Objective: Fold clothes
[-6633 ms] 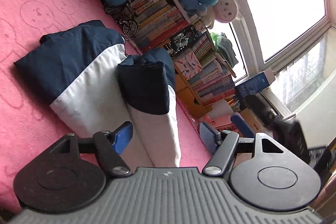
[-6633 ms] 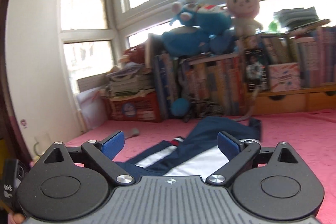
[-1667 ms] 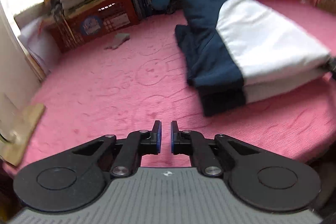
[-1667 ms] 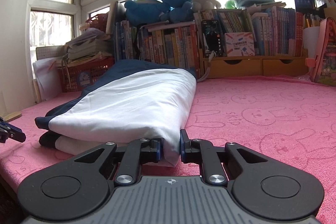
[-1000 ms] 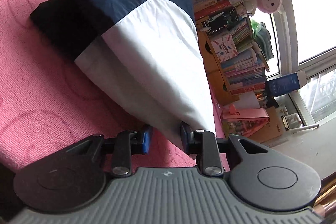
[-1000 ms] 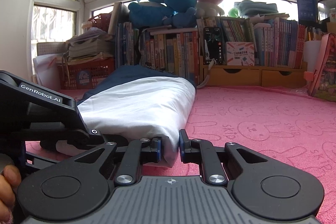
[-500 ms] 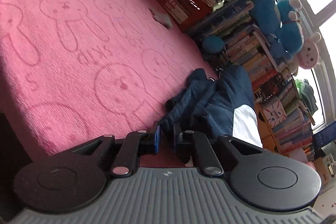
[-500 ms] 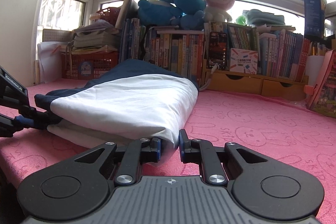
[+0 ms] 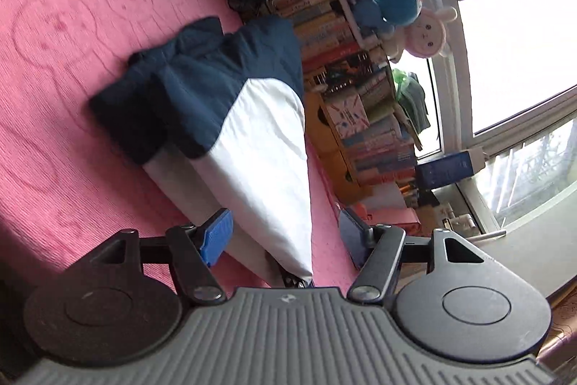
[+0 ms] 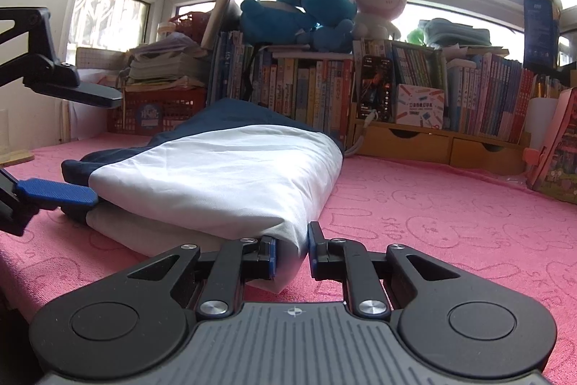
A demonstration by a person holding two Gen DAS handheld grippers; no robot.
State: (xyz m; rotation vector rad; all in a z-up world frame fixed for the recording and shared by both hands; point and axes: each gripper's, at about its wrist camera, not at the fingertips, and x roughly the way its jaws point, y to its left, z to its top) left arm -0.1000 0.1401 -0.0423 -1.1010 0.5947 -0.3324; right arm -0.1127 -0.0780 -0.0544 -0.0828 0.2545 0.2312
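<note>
A folded navy-and-white garment (image 10: 223,175) lies on the pink rabbit-print cover (image 10: 450,222). My right gripper (image 10: 291,251) is shut on its near white corner. My left gripper (image 9: 285,237) is opening, and the garment's white end (image 9: 267,168) lies between its spread fingers without either pad pressing on it. In the right wrist view the left gripper's lower blue pad (image 10: 57,192) sits at the garment's left edge by the fold, and its upper finger (image 10: 83,92) stands well above the cloth. The navy end (image 9: 202,67) points away from me.
Behind the garment runs a low wooden shelf of books (image 10: 396,89) with plush toys (image 10: 306,13) on top, under big windows. A red crate (image 10: 158,110) of papers stands at the back left. A pink bag (image 10: 555,150) leans at the right.
The left gripper was shut at the garment's navy end; now its fingers stand wide apart on either side of the white end. The right gripper keeps its hold on the white corner.
</note>
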